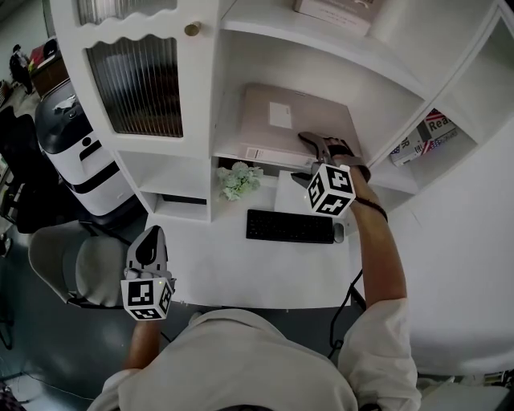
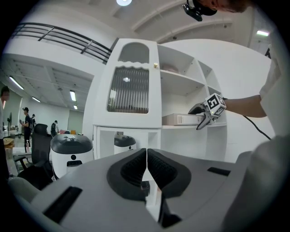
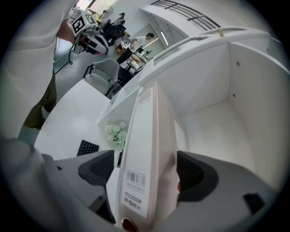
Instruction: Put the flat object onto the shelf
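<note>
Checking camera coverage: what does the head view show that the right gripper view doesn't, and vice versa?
Head view only: mouse, books, cabinet knob. Right gripper view only: balcony railing, peg holes. Both: flat box on the shelf, plant, keyboard, left gripper, chair.

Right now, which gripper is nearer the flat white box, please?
Right. The right gripper, open, straddles the flat white box on the shelf; the left gripper hangs shut near the front of the desk.
</note>
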`<state>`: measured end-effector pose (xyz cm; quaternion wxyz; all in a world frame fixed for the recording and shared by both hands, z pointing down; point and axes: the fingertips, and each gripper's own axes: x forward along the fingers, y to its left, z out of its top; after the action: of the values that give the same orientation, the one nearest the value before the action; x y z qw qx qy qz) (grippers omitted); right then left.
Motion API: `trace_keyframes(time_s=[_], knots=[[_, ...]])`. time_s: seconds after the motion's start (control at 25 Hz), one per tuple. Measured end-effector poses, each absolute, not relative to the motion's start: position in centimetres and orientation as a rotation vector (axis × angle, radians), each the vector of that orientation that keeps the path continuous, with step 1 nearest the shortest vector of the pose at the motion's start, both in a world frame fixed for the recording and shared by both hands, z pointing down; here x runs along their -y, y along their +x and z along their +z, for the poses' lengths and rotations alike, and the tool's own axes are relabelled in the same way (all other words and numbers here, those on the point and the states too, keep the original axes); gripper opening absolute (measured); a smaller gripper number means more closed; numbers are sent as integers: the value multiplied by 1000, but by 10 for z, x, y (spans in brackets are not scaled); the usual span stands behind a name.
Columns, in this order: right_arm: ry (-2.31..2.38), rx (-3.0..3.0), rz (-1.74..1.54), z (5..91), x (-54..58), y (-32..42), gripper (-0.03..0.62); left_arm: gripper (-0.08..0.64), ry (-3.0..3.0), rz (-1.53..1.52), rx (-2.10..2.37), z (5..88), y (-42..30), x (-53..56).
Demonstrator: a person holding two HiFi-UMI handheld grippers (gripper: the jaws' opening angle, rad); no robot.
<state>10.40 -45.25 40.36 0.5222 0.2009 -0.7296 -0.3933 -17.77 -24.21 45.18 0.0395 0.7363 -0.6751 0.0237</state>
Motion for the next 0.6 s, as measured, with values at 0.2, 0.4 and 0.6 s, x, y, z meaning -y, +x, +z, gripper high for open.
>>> trace_keyframes(time_s=[0.2, 0.4, 0.6], knots=[[536, 1770, -971, 390, 436, 108, 405, 6, 2283, 62, 2042, 452, -170, 239], [646, 1829, -982, 371, 416, 111, 301, 6, 2308, 61, 2020, 450, -167, 235], [742, 1862, -996, 357, 392, 115, 249, 6, 2332, 53, 2002, 448, -163, 230]])
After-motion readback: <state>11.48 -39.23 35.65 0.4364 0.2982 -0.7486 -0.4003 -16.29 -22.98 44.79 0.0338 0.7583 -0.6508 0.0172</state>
